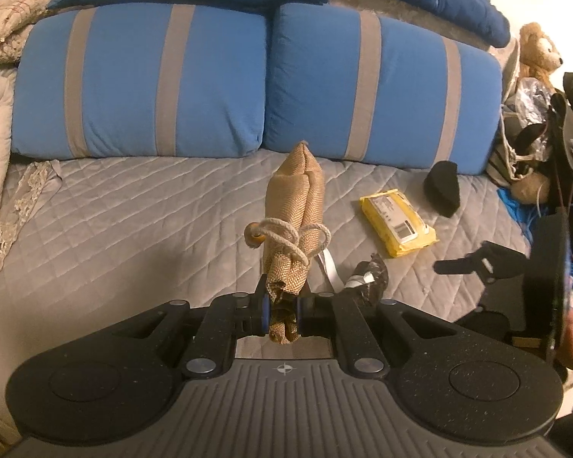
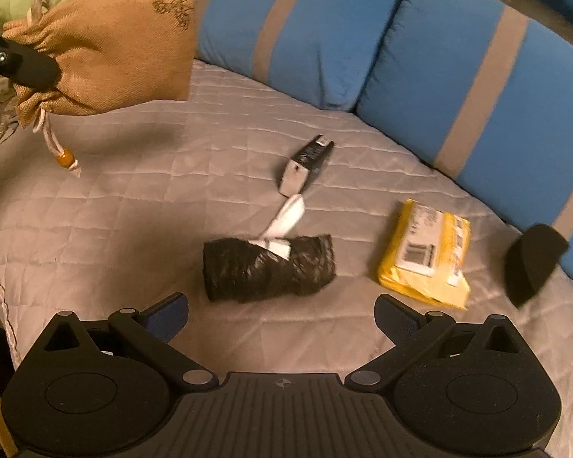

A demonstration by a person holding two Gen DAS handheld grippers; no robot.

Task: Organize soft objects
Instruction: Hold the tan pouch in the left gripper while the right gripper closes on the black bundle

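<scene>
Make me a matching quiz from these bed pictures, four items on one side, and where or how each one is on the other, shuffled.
Things:
1. burlap drawstring pouch
2. yellow packet
3. dark mesh roll
4. teddy bear

States:
A. lying on the grey quilt, just ahead of the open right gripper
B. propped at the far right, beyond the striped pillows
C. held up off the bed, clamped in the left gripper
D. lying flat, barcode label showing

Pairs: 1-C, 2-D, 3-A, 4-B

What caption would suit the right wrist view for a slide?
Open right gripper above a dark roll on the grey quilt, while the left gripper holds a tan drawstring pouch aloft.
</scene>
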